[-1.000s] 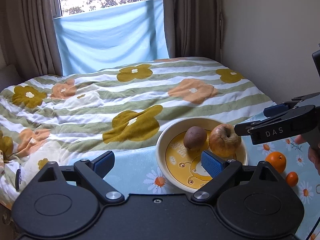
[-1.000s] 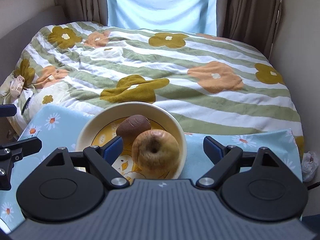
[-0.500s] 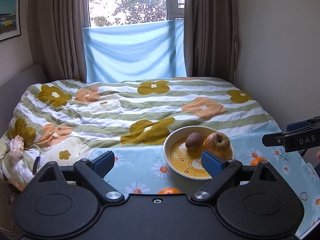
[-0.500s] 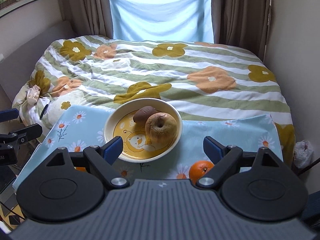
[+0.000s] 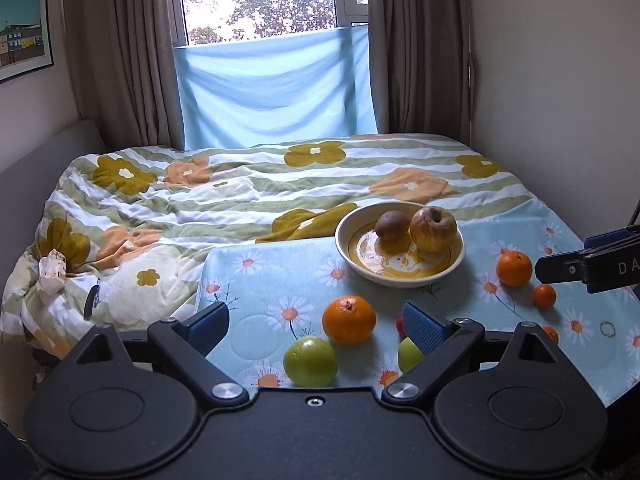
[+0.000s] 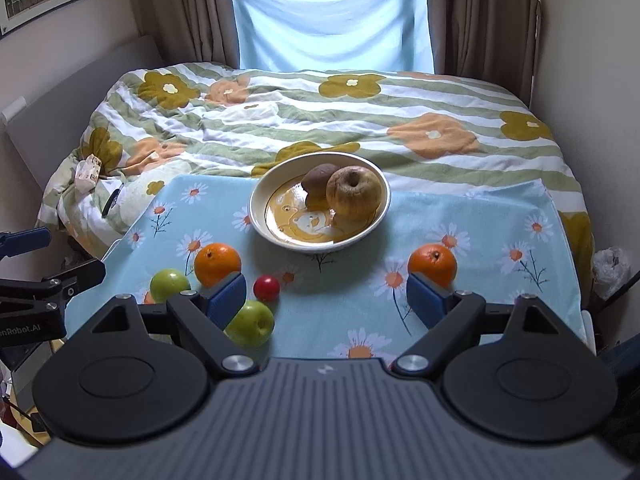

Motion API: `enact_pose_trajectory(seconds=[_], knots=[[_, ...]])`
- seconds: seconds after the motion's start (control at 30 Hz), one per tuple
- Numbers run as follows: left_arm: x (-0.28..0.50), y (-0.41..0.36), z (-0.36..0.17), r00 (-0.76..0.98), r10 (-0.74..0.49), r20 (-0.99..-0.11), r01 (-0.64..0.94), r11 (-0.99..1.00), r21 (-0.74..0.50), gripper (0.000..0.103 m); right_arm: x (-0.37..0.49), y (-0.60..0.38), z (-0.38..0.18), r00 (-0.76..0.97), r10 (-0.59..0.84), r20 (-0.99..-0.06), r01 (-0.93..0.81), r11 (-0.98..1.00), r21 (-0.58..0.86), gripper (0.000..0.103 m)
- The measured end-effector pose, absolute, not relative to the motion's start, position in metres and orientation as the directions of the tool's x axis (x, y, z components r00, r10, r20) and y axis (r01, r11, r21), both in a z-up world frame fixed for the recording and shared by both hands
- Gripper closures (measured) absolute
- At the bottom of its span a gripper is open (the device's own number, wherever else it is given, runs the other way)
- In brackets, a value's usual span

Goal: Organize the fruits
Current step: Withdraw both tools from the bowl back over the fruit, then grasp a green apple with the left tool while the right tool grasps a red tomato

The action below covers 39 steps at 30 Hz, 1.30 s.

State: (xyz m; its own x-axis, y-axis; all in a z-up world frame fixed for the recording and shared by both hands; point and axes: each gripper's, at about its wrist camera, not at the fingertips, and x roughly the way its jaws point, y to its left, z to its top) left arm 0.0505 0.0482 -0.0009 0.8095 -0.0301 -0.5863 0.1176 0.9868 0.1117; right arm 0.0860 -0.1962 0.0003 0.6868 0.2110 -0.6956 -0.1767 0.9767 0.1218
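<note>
Cloth (image 6: 500, 216), blue with daisies, covers the bed end as the work surface, so loose fruit sits within reach of both grippers. Bowl (image 6: 262, 216) lies well ahead of both sets of jaws, centred on the cloth, likely the collecting spot: it already holds a yellow-brown apple (image 6: 354, 195) touching a brown kiwi (image 6: 318, 178) behind it.

Right gripper (image 6: 326, 298) hangs over the near cloth edge, jaws spread wide, nothing between them. Left gripper (image 5: 316, 324) likewise wide open and empty, held back from the fruit, probably ready for the next pick.

Loose fruit, all on the cloth outside the bowl:
- right orange (image 6: 432, 264), just ahead of the right gripper's right finger, round, glossy, stem dimple up
- left orange (image 6: 217, 263), just beyond its left finger, touching or nearly touching a green apple (image 6: 170, 284)
- second green apple (image 6: 251, 324), partly hidden by that left finger, smooth, stem pit showing
- small red fruit (image 6: 267, 287), between the jaws toward the left side
- small mandarin (image 5: 545, 295), seen from the left wrist only, far right of its jaws, just beside the right orange.

Judgement: two fruits sorted, six still out.
</note>
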Motion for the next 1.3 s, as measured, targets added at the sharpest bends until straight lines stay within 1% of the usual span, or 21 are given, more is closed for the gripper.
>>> enact_pose_trajectory(seconds=[0.27,0.5,0.6,0.7,0.77,0.9,0.93,1.0,1.07,1.1,1.17,1.23,1.27,1.3], knots=[[0.056,0.062,-0.034,0.774,-0.062,-0.630,0.234,0.953,0.192,0.007,0.068,-0.179,-0.033,0.647,0.174,-0.742,-0.075,0.984,0.164,0.001],[0.069,0.079,-0.059,0.730,-0.105,-0.676,0.334,0.917,0.219,0.007,0.060,-0.155,-0.062,0.590,0.173,-0.789,-0.003,0.977,0.212,0.002],[0.077,0.082,-0.069,0.709,-0.110,-0.697,0.366,0.902,0.229,0.007,0.059,-0.146,-0.074,0.571,0.171,-0.803,0.035,0.972,0.232,0.004],[0.086,0.082,-0.077,0.691,-0.130,-0.711,0.405,0.884,0.233,0.008,0.060,-0.138,-0.085,0.553,0.149,-0.820,0.059,0.974,0.217,0.004],[0.093,0.080,-0.084,0.680,-0.135,-0.721,0.430,0.869,0.243,0.008,0.063,-0.135,-0.092,0.540,0.138,-0.830,0.074,0.975,0.211,0.008],[0.108,0.076,-0.098,0.651,-0.147,-0.745,0.470,0.848,0.244,0.013,0.068,-0.129,-0.102,0.519,0.112,-0.847,0.103,0.976,0.193,0.012],[0.112,0.075,-0.101,0.643,-0.146,-0.752,0.476,0.845,0.243,0.017,0.069,-0.128,-0.104,0.515,0.103,-0.851,0.108,0.977,0.184,0.013],[0.119,0.073,-0.106,0.631,-0.157,-0.759,0.489,0.841,0.232,0.020,0.070,-0.124,-0.108,0.508,0.084,-0.857,0.109,0.981,0.160,0.014],[0.125,0.072,-0.111,0.621,-0.164,-0.766,0.501,0.835,0.227,0.020,0.072,-0.122,-0.111,0.502,0.070,-0.862,0.109,0.984,0.143,0.018],[0.128,0.071,-0.113,0.618,-0.164,-0.769,0.506,0.831,0.229,0.020,0.073,-0.121,-0.112,0.500,0.067,-0.864,0.109,0.984,0.140,0.019],[0.133,0.070,-0.117,0.607,-0.164,-0.778,0.516,0.826,0.228,0.025,0.076,-0.120,-0.114,0.496,0.061,-0.866,0.112,0.985,0.133,0.020],[0.137,0.070,-0.121,0.595,-0.167,-0.786,0.524,0.822,0.222,0.034,0.078,-0.119,-0.116,0.492,0.056,-0.869,0.112,0.986,0.126,0.021],[0.138,0.069,-0.122,0.591,-0.167,-0.789,0.527,0.821,0.221,0.035,0.078,-0.117,-0.117,0.490,0.053,-0.870,0.110,0.986,0.122,0.022],[0.139,0.070,-0.124,0.587,-0.169,-0.791,0.530,0.819,0.219,0.040,0.079,-0.117,-0.118,0.488,0.051,-0.871,0.109,0.987,0.119,0.022]])
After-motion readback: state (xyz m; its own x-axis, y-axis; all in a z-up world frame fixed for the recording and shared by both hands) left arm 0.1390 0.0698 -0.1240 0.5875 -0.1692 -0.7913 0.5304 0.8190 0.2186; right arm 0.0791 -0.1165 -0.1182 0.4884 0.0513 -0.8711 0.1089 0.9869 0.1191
